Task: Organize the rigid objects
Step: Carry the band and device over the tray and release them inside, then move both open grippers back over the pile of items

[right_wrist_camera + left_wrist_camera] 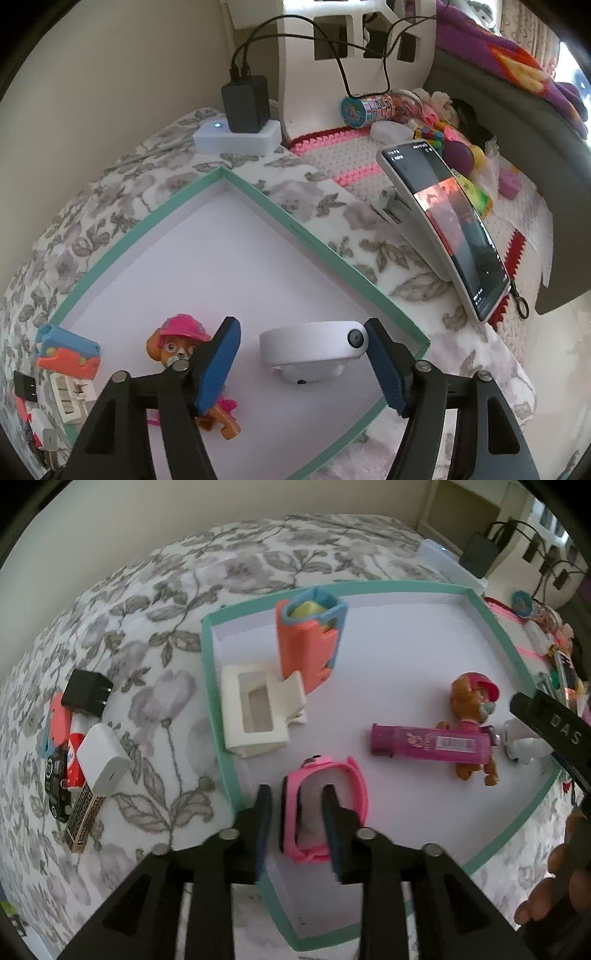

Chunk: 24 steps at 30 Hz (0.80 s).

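Note:
A white tray with a teal rim (212,686) (177,206) lies on a floral bedspread. In it are an orange-and-blue case (306,642) (68,354), a white open holder (255,712), a magenta tube (428,742), a brown dog figure in a pink cap (469,690) (177,339), a pink watch (325,812) and a white rounded gadget (314,347). My left gripper (298,812) stands open over the watch, one finger inside the strap loop, the other beside the watch face, apart from it. My right gripper (303,354) is open astride the white gadget, with a gap on its left side.
Left of the tray lie a black charger (86,690), a white charger (105,764), a red tube (75,760) and a gold patterned case (83,819). Right of the tray a phone (443,229) leans on a stand. A power strip with a black adapter (236,136) sits behind. A hand (554,878) shows at right.

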{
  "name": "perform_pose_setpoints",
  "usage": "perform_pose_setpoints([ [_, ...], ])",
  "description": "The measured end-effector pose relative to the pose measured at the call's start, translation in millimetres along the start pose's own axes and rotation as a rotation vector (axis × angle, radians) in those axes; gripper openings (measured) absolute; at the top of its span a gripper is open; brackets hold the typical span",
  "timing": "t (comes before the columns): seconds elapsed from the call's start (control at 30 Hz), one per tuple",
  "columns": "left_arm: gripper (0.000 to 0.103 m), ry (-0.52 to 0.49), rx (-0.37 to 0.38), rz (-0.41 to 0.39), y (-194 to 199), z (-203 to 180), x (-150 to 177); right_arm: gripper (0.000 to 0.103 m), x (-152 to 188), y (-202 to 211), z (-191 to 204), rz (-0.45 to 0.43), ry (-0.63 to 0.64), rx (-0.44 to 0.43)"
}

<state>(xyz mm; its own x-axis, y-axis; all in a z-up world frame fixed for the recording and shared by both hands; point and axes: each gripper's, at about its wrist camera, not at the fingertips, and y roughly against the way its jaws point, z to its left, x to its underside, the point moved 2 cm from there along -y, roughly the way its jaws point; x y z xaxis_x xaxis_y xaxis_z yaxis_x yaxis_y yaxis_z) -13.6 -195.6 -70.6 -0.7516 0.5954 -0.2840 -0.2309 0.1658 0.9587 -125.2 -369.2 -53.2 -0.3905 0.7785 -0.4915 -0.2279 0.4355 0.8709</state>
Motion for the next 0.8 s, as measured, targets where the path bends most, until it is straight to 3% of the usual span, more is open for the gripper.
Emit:
perform_pose_setpoints([
  [0.1, 0.057, -0.016, -0.001, -0.023, 8.9, -11.5, -0.7, 0.084, -0.8, 2.0, 1.8, -0.015, 0.005, -0.008],
  [0.43, 0.069, 0.047, 0.009, -0.118, 32.3, 3.5, -5.2, 0.084, -6.4, 15.7, 7.2, -0.079, 0.022, -0.022],
  [0.57, 0.082, 0.098, -0.018, -0.182, 43.6, 20.0, -10.8, 0.087, -8.5, 25.1, 13.4, -0.118, 0.045, -0.035],
  [0.67, 0.089, 0.133, -0.060, -0.228, 53.3, 33.9, -14.4, 0.103, -9.7, 32.0, 20.2, -0.140, 0.060, -0.066],
  [0.8, 0.092, 0.192, -0.110, -0.270, 64.7, 58.9, -16.5, 0.103, -8.3, 44.9, 38.0, -0.176, 0.119, -0.117],
])
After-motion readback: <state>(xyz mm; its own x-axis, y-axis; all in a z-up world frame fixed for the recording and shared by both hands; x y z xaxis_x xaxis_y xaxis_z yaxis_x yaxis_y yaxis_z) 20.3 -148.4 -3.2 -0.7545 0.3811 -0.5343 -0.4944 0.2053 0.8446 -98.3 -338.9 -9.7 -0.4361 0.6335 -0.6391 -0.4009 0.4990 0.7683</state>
